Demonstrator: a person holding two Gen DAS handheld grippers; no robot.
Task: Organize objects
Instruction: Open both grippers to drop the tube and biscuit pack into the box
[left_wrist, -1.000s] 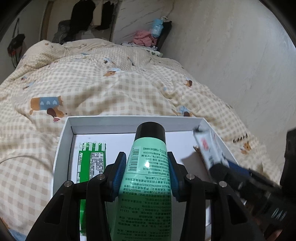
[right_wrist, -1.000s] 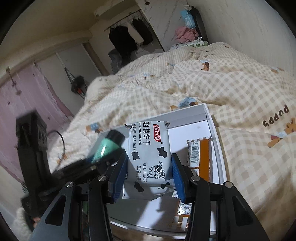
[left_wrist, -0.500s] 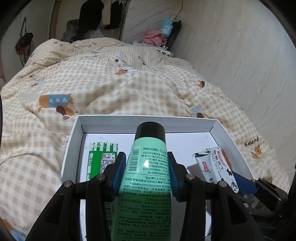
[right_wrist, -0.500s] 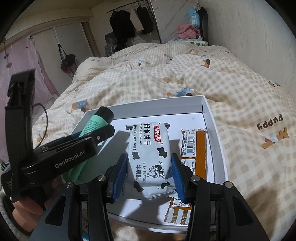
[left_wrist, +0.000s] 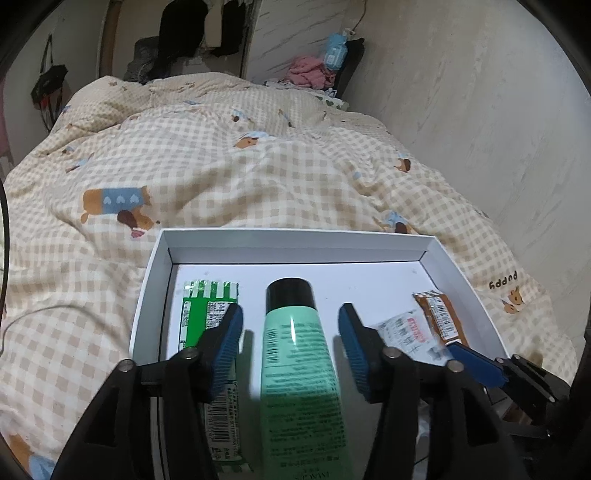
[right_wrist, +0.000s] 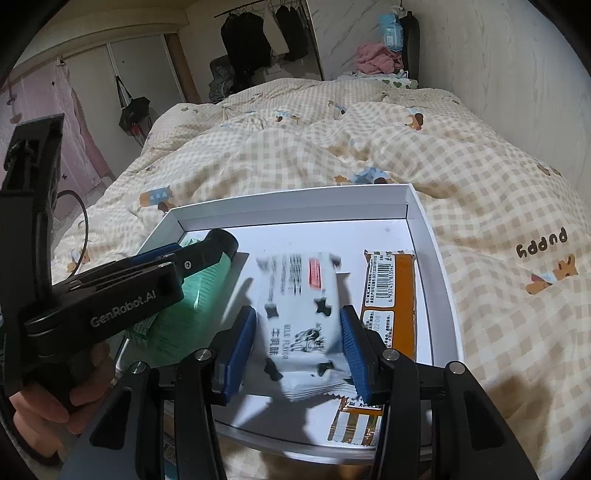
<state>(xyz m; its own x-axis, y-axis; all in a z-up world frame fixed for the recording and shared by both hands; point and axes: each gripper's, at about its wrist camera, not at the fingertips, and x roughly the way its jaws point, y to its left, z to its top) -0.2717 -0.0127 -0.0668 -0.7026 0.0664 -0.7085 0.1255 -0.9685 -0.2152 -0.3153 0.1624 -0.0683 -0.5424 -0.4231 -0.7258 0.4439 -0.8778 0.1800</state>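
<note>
My left gripper (left_wrist: 291, 314) hangs over the white box (left_wrist: 295, 243), its jaws opening. The green tube with a black cap (left_wrist: 295, 354) lies between the blue pads, with a gap on each side. My right gripper (right_wrist: 297, 317) is shut on a white milk biscuit packet with cow spots (right_wrist: 299, 325), held low over the box floor and blurred at its far end. In the right wrist view the tube (right_wrist: 207, 280) shows under the left gripper's fingers (right_wrist: 192, 258).
In the box, a green snack packet (left_wrist: 207, 310) lies at the left and an orange bar packet (right_wrist: 391, 288) at the right. The box rests on a checked duvet (left_wrist: 221, 166). A wall (left_wrist: 480, 110) runs along the right. A hand (right_wrist: 55, 402) holds the left gripper.
The left jaws have spread off the green tube, which now lies loose between them in the box. The right gripper has sunk toward the box floor with the milk packet.
</note>
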